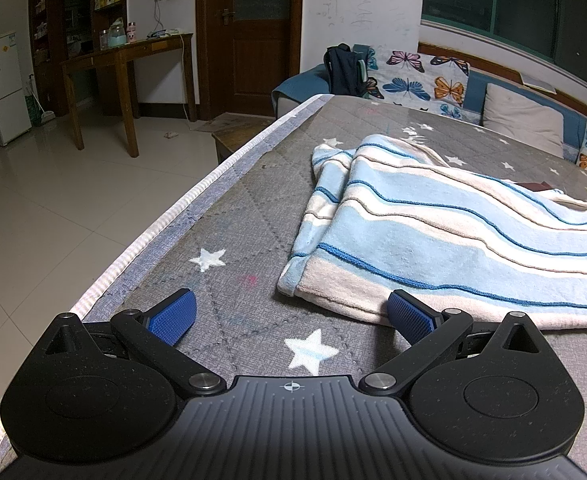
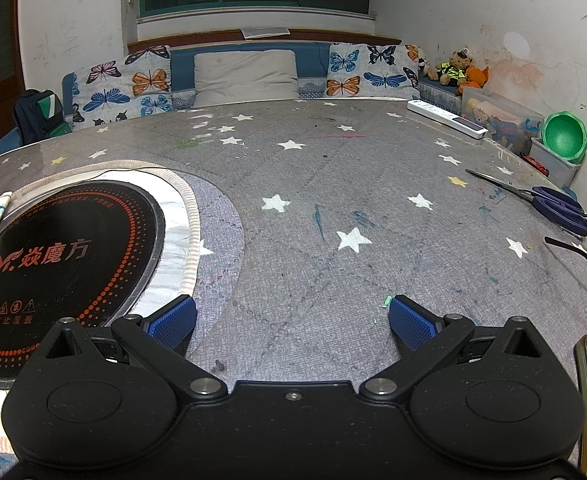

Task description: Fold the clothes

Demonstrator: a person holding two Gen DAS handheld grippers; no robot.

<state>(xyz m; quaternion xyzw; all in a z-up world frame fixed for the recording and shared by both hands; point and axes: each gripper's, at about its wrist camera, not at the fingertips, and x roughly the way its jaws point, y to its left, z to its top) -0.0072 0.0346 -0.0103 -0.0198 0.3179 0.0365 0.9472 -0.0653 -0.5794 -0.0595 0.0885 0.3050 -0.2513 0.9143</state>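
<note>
Nearest, the left gripper [image 1: 289,312] hangs spread wide and empty low over the table [image 1: 229,248], its right pad [image 1: 407,315] just at the near edge of the striped cloth [image 1: 433,232], which lies folded on the table's right part. The right gripper [image 2: 291,318] is likewise spread and empty over bare table [image 2: 313,208], a round cooktop [image 2: 65,264] near left, scissors [image 2: 553,204] far right. Farther off, butterfly cushions [image 2: 121,84] line the bench.

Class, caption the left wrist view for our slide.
Open left gripper beside a folded striped garment on the star-patterned table.
</note>
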